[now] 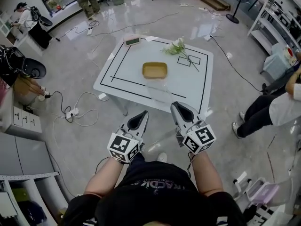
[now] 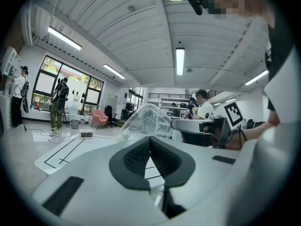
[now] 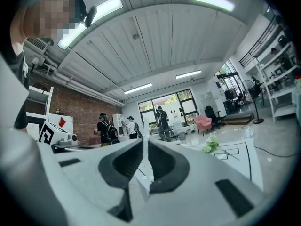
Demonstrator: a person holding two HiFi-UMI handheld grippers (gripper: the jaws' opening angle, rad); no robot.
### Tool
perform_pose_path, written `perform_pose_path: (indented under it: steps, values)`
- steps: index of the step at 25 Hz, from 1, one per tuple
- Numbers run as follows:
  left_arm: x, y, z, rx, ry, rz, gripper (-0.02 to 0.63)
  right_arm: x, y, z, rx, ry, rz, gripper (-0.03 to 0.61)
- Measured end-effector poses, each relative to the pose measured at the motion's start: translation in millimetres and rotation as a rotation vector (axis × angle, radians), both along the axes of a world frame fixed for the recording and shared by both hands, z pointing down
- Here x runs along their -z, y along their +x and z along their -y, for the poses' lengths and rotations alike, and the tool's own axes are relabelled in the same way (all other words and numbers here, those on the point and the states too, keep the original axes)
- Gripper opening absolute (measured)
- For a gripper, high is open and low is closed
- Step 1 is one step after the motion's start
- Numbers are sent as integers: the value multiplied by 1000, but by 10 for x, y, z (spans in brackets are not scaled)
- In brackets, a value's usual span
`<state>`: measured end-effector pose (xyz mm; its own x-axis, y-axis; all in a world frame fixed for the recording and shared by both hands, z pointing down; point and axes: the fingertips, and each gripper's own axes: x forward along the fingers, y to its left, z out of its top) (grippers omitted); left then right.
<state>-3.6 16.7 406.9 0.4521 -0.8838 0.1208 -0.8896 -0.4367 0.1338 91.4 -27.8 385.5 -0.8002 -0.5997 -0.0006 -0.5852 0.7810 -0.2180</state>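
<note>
My right gripper (image 1: 177, 105) is shut on the edge of a clear plastic lid (image 1: 160, 91), held up in the air over the near edge of the white table (image 1: 123, 77). In the left gripper view the lid (image 2: 146, 119) rises in front of my jaws, with the right gripper (image 2: 182, 124) holding it from the right. In the right gripper view a thin clear edge sits between the jaws of the right gripper (image 3: 146, 148). My left gripper (image 1: 141, 115) is shut with nothing in it, just left of the lid. A tan tray (image 1: 154, 70) lies at the table's middle.
A bunch of white flowers (image 1: 178, 47) lies at the table's far right, and a small digital timer (image 1: 131, 41) at its far left. Cables (image 1: 70, 108) trail over the floor on the left. A person (image 1: 275, 106) sits to the right. Shelving (image 1: 282, 18) stands far right.
</note>
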Motion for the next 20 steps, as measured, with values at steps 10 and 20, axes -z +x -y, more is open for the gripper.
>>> perform_pose_path:
  steps: [10, 20]
  values:
    - [-27, 24, -53, 41, 14, -32, 3, -52, 34, -62, 26, 2, -37, 38]
    - [-59, 65, -54, 50, 11, -20, 3, -99, 70, -28, 40, -3, -34, 38]
